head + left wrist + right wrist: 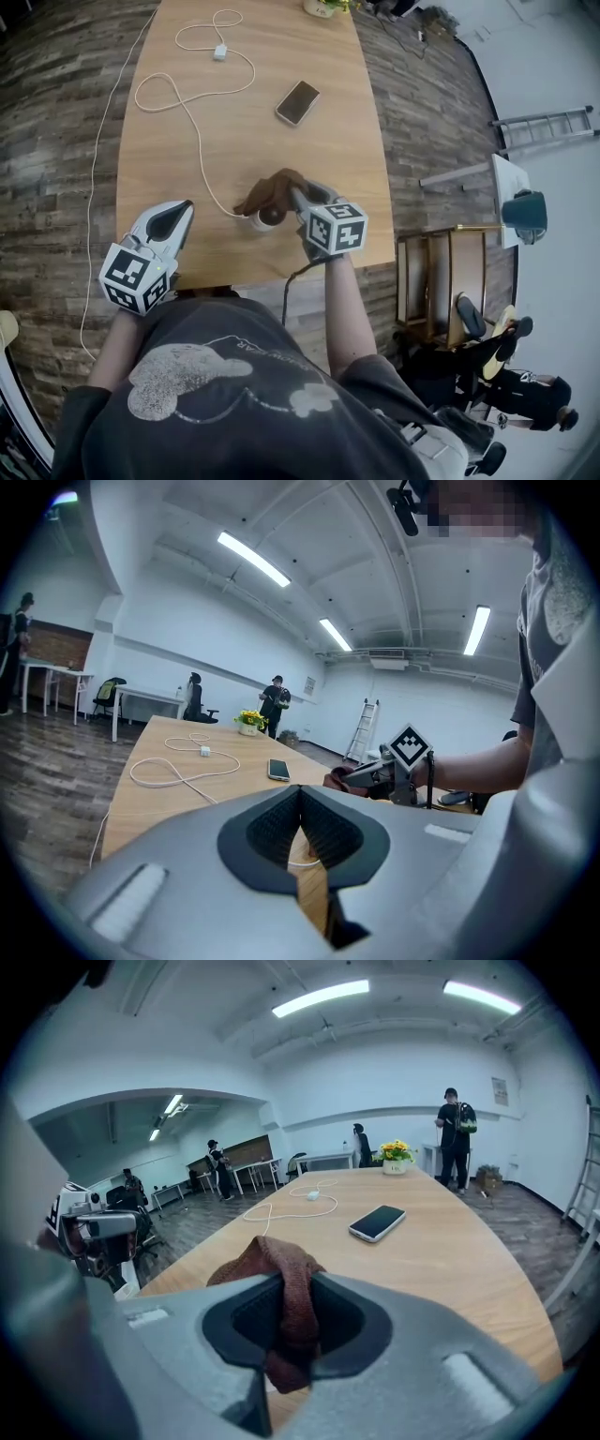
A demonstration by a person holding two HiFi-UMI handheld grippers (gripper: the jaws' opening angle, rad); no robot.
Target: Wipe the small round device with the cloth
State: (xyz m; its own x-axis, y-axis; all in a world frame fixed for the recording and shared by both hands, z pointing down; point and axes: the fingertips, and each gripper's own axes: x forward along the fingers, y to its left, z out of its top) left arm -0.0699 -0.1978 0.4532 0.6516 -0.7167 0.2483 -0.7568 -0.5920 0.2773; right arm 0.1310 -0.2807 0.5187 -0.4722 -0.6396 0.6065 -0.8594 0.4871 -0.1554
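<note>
1. The right gripper (300, 199) bites down on the brown cloth (270, 190). In the right gripper view a fold of it is pinched tight between the two jaws, and the rest bunches up above them.
2. The small round device (267, 219), white-rimmed, sits on the wooden table (356, 159) near its front edge, roughly 6 o'clock on the tabletop in the head view. The cloth is at the device's 12 o'clock, right up against it. Whether fabric actually presses on the device, I can't tell.
3. The left gripper (178, 214) is out at the device's 9 o'clock, well apart from it, over the near left corner of the table. Its jaws are pressed together at the tips with nothing between them.
4. A white cable (187, 98) leaves the device at 9 o'clock and loops away toward 11 o'clock, up to a small white adapter (220, 52).
5. A phone (298, 102) lies flat at 1 o'clock from the cloth, clear of everything.
6. A pot of yellow flowers (395, 1152) stands at the table's far end, 12 o'clock.
</note>
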